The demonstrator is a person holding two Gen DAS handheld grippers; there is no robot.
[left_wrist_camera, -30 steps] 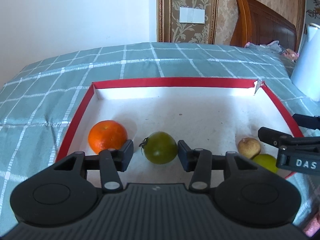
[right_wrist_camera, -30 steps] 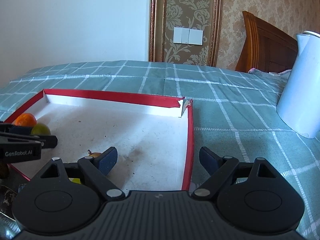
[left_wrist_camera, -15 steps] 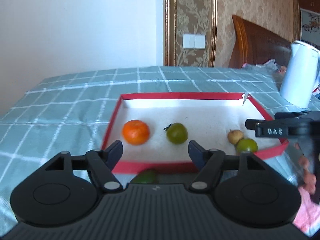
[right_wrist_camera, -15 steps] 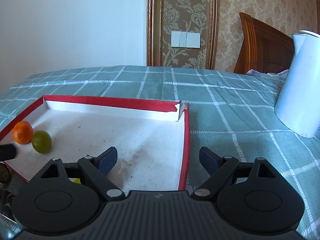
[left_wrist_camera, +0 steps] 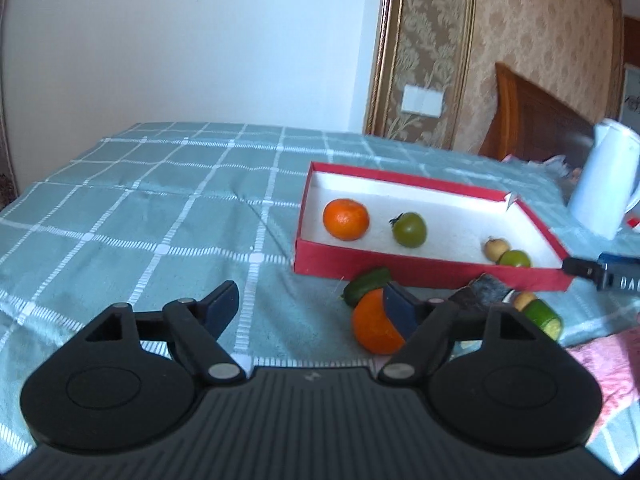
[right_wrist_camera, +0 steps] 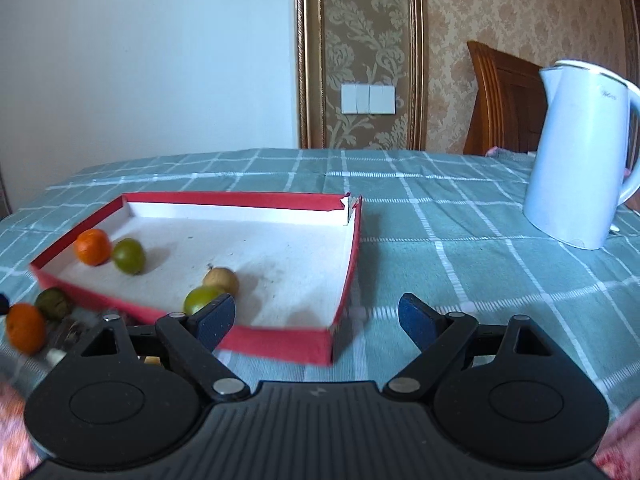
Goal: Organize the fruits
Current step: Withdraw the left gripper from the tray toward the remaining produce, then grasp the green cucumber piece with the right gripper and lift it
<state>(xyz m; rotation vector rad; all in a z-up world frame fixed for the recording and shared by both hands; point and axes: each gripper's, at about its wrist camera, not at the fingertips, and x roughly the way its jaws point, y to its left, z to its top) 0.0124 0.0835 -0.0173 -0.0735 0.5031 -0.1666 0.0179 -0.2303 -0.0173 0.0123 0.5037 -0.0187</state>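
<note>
A red box (left_wrist_camera: 420, 272) with a white floor holds a mandarin (left_wrist_camera: 345, 219), a green tomato (left_wrist_camera: 409, 229), a small brown fruit (left_wrist_camera: 497, 249) and a lime (left_wrist_camera: 516, 259). On the cloth in front of it lie an orange (left_wrist_camera: 370, 330), a green fruit (left_wrist_camera: 367, 285) and a cut green piece (left_wrist_camera: 543, 315). My left gripper (left_wrist_camera: 312, 304) is back from the box, its jaws opening with nothing between them; its right finger covers part of the orange. My right gripper (right_wrist_camera: 316, 316) stands open over the box's near corner (right_wrist_camera: 328, 344), holding nothing.
A white kettle (right_wrist_camera: 580, 160) stands on the checked green tablecloth (right_wrist_camera: 460, 248) right of the box. A dark object (left_wrist_camera: 486, 294) lies among the loose fruit. Pink cloth (left_wrist_camera: 600, 360) shows at the near right. A wooden headboard stands behind the table.
My left gripper drew back out of the box and swung left, its jaws widening; the green tomato stays in the box. My right gripper also pulled back, so the whole box now shows.
</note>
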